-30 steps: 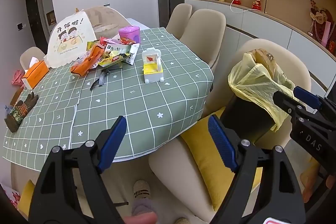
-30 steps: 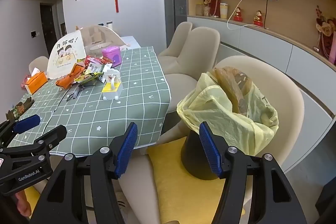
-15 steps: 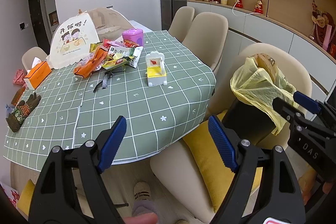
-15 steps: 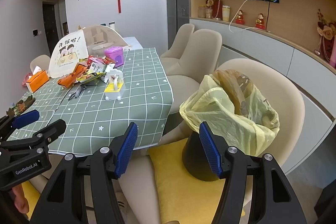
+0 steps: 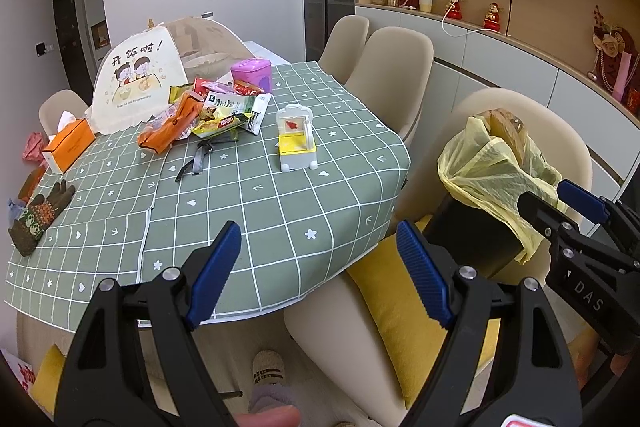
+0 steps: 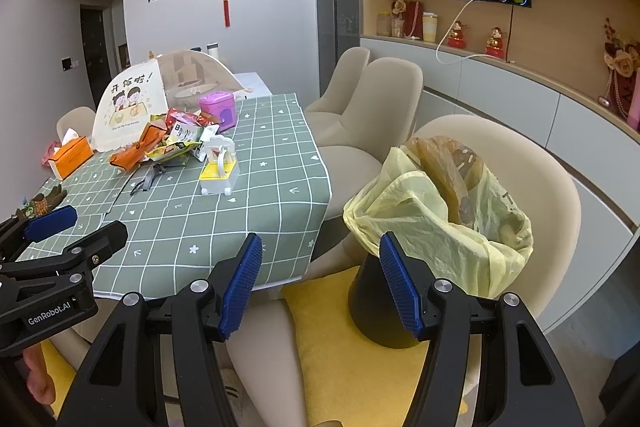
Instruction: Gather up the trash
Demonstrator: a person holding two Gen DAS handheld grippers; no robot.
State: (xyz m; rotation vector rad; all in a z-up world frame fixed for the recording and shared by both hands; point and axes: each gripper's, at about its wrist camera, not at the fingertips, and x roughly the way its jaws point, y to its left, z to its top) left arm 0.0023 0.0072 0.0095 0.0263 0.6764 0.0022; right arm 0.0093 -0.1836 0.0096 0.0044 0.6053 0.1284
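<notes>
A heap of snack wrappers (image 5: 216, 109) lies at the far side of the green checked table (image 5: 248, 211), with an orange packet (image 5: 170, 129) at its left. The same wrappers (image 6: 176, 141) show in the right wrist view. A black bin lined with a yellow bag (image 6: 440, 211) stands on a chair's yellow cushion, right of the table; the bag (image 5: 492, 167) holds brown paper. My left gripper (image 5: 320, 263) hangs open and empty over the table's near edge. My right gripper (image 6: 320, 277) is open and empty just in front of the bin.
On the table stand a white and yellow toy chair (image 5: 296, 141), a purple box (image 5: 252, 75), an orange tissue box (image 5: 68, 147), a mesh food cover (image 5: 140, 87), a black strap (image 5: 198, 159) and a glove (image 5: 40, 219). Beige chairs (image 5: 388, 75) line the right side. A slippered foot (image 5: 268, 371) is below.
Both grippers have drifted slightly, so the table and bin sit a little lower and further right in the views. Both stay open and empty.
</notes>
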